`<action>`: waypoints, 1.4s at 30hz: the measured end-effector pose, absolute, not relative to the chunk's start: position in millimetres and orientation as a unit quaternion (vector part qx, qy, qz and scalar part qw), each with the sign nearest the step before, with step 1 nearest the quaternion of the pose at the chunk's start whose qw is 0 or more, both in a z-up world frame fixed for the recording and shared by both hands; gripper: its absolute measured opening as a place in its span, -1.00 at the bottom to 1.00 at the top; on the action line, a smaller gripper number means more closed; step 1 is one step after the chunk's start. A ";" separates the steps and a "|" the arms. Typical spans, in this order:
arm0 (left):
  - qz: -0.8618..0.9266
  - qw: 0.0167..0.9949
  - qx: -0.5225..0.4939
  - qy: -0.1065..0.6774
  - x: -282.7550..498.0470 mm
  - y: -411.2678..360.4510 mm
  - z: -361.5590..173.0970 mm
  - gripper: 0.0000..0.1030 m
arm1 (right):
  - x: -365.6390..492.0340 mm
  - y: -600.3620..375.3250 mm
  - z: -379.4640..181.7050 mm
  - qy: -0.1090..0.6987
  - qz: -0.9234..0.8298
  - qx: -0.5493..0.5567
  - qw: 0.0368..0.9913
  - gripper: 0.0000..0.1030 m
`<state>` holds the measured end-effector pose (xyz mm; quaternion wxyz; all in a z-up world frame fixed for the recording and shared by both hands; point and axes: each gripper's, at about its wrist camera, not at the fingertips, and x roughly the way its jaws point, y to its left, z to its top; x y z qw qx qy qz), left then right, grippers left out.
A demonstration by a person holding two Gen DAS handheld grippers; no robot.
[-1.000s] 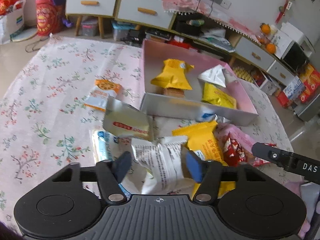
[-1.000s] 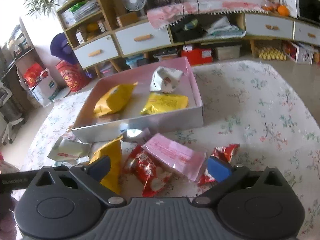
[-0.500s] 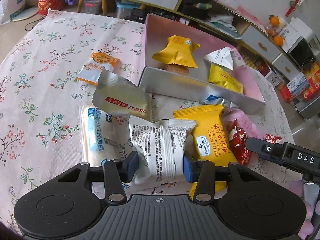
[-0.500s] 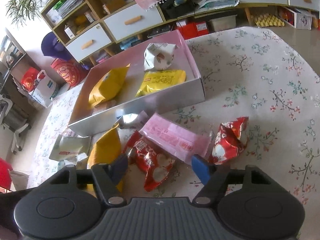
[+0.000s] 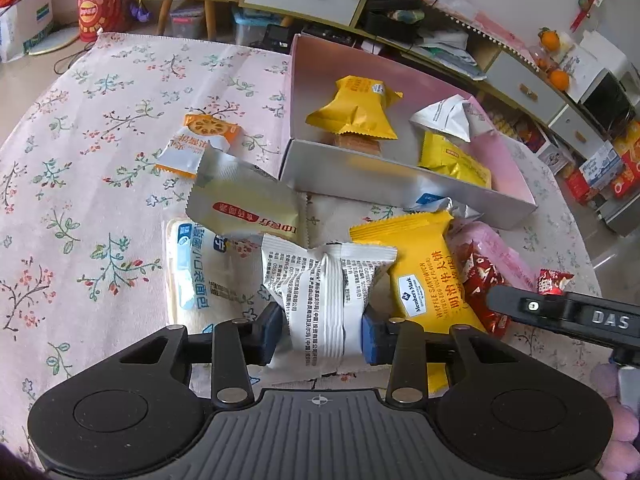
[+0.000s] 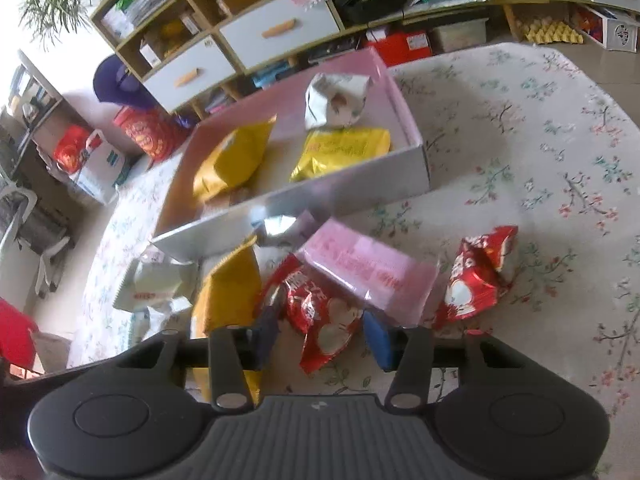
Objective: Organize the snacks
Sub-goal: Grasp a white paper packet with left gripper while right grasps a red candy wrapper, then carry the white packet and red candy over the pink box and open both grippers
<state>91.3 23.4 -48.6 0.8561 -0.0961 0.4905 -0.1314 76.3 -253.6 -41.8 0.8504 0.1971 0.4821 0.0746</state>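
Both hand-held grippers are closing on snacks: over the last second the left gripper [image 5: 323, 334] has narrowed from loosely framing the white printed packet [image 5: 323, 300] to pressing both pads on its sides, while the right gripper [image 6: 323, 336] has swung from wide open to closing around the red packet [image 6: 320, 312], with contact unclear. By my reading, 2 pickups are starting, likely bound for the pink box [image 5: 384, 184], which already holds 3 or more packets just behind the heap. Everything sits on a floral tablecloth [image 5: 80, 168] in a cluttered room with drawer cabinets [image 6: 280, 28]
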 end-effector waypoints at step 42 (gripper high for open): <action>-0.137 0.872 -0.115 0.455 80.7 36.5 -21.7 -0.41 | 78.1 -236.0 -13.1 0.435 0.123 0.127 0.883 -0.77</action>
